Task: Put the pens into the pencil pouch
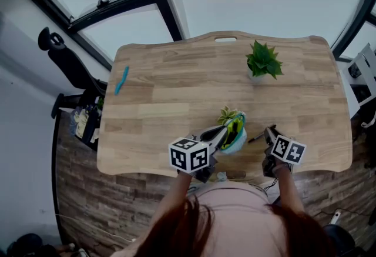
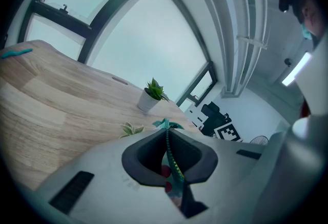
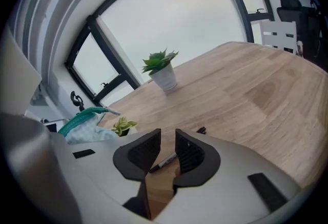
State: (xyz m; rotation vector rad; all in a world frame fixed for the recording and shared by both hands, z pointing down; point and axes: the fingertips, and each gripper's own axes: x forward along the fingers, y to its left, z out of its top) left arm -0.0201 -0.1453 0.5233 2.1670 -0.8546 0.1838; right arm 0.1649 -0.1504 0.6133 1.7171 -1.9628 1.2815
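The light-blue pencil pouch [image 1: 234, 132] with a green zipper stands open near the table's front edge. My left gripper [image 1: 218, 137] is shut on its zipper rim [image 2: 170, 154], holding the mouth up. In the right gripper view the pouch [image 3: 84, 125] shows at the left. A black pen [image 1: 255, 139] lies on the wood just right of the pouch. My right gripper [image 3: 167, 147] is low over it, jaws apart, and the pen [image 3: 165, 161] lies across the gap without being pressed. A blue pen [image 1: 121, 80] lies far off at the table's left edge.
A potted green plant [image 1: 263, 62] stands at the back right of the wooden table [image 1: 176, 91]. A small pale-leaved plant [image 1: 228, 114] sits right behind the pouch. An office chair [image 1: 64, 62] is beyond the left edge, and another table [image 1: 364, 67] at the right.
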